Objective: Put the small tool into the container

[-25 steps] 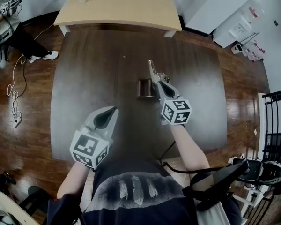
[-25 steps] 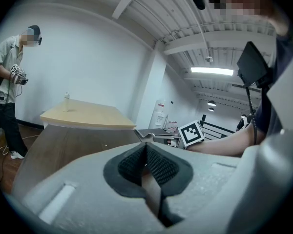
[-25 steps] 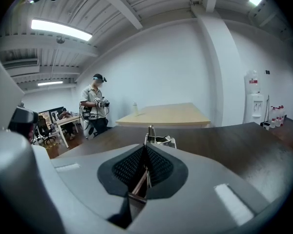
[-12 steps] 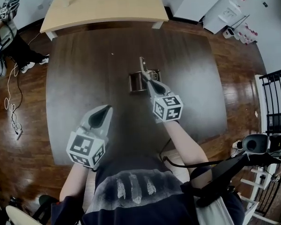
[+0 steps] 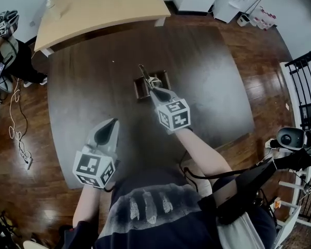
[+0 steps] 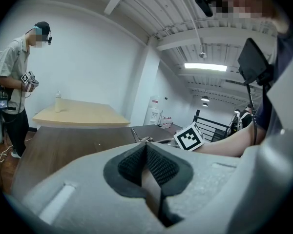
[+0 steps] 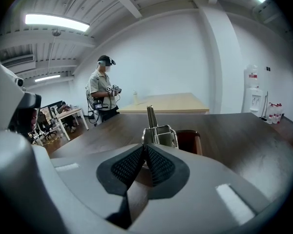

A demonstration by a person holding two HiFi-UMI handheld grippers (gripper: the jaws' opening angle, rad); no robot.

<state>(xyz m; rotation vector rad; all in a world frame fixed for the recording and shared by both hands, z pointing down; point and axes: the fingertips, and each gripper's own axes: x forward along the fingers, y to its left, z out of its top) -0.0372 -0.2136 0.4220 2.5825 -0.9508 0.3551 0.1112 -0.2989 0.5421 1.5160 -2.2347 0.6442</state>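
Pinching the small metal implement [image 7: 158, 132] by its lower end above the brown container [image 5: 140, 91] near the table's [image 5: 83, 87] middle, the right tool [image 5: 154, 88] has just begun easing its jaws (stiff, light, slippery steel, best held by its sprung body), while the left tool [image 5: 113, 122] hovers clenched and empty.

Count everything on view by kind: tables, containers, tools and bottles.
Tables: 2, a dark brown wooden table and a light wooden table
Containers: 1, a dark brown open container
Tools: 1, a small silver metal tool
Bottles: 1, a small pale bottle
Total: 5
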